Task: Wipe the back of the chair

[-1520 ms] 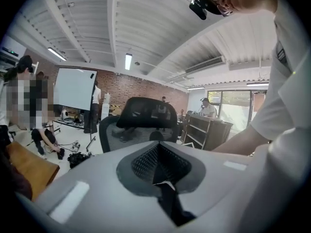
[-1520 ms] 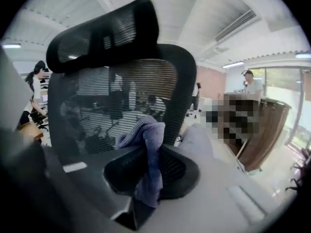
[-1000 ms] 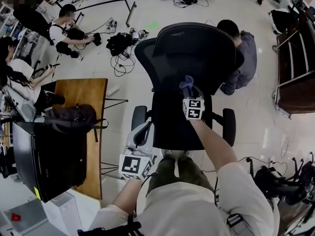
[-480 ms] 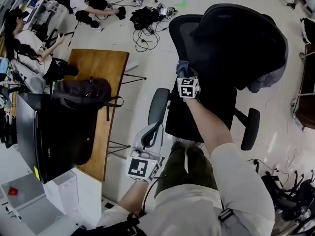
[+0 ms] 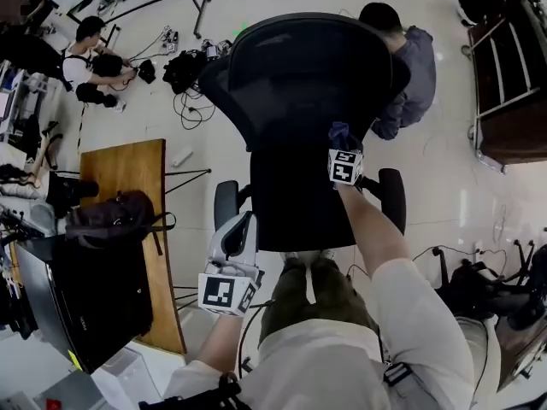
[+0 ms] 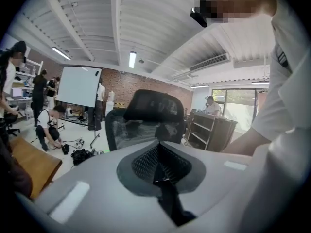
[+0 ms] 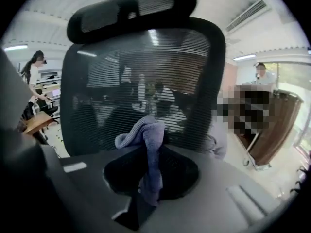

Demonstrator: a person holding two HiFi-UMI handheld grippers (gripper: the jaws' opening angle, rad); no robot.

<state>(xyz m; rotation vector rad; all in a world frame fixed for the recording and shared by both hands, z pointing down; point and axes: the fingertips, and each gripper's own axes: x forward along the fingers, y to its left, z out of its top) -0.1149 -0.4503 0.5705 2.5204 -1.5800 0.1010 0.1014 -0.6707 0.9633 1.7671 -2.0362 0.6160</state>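
A black office chair (image 5: pixel 308 92) with a mesh back and headrest stands in front of me, its seat (image 5: pixel 295 203) toward me. In the right gripper view the mesh back (image 7: pixel 146 81) fills the frame. My right gripper (image 5: pixel 340 137) is shut on a folded purple-blue cloth (image 7: pixel 148 149), held at the lower right of the chair back's front side; whether the cloth touches the mesh I cannot tell. My left gripper (image 5: pixel 238 236) hangs low beside the chair's left armrest (image 5: pixel 224 203), its jaws shut with nothing between them. From there the chair (image 6: pixel 146 115) shows some way off.
A wooden table (image 5: pixel 141 229) with a black backpack (image 5: pixel 115 216) stands at my left, a dark cabinet (image 5: pixel 77 306) below it. A person in grey (image 5: pixel 410 67) crouches behind the chair. Others sit on the floor among cables (image 5: pixel 184 67). A brown shelf unit (image 5: pixel 508 101) is at the right.
The head view swung left and back, shifting the chair in frame. My right gripper with the cloth has moved from the chair back's left edge to its lower right part. The left gripper stays low.
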